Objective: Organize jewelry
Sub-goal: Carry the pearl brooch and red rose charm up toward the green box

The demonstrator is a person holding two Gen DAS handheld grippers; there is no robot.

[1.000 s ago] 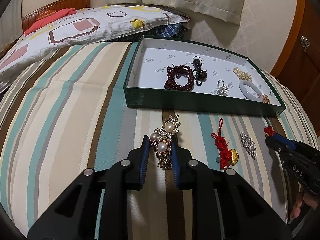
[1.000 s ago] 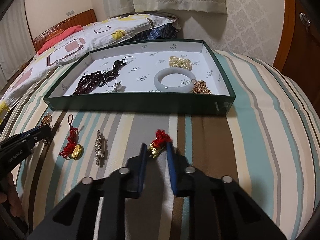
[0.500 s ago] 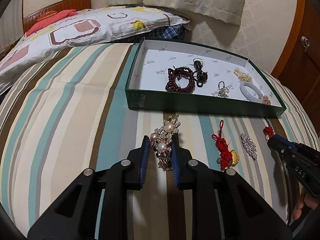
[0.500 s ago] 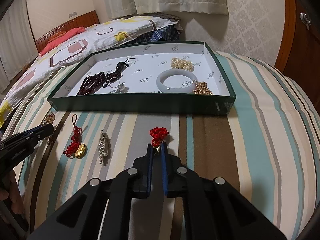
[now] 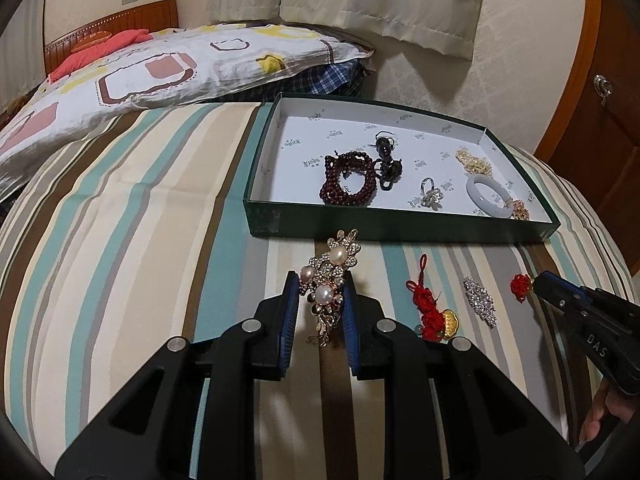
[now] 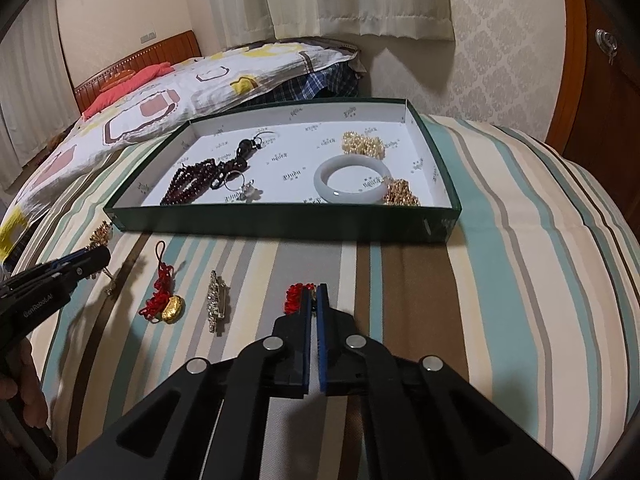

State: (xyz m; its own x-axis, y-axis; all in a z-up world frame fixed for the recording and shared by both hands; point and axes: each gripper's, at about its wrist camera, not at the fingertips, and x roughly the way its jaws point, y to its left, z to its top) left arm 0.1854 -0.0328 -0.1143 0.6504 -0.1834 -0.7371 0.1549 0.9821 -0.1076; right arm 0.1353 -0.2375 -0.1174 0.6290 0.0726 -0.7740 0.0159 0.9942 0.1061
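Green tray sits mid-frame, near wall facing both grippers; bare striped bedspread fills the left of the left view. Pearl brooch lies between the left gripper fingers, jaws apart, contact unclear. Right gripper jaws nearly together, clamped on the red knot charm (knot sticks out at upper left of the tips).

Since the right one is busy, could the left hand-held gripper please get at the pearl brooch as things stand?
Probably yes: the left hand-held gripper is open with the pearl brooch already between its fingers, and nothing lies in the way on the striped bedspread.
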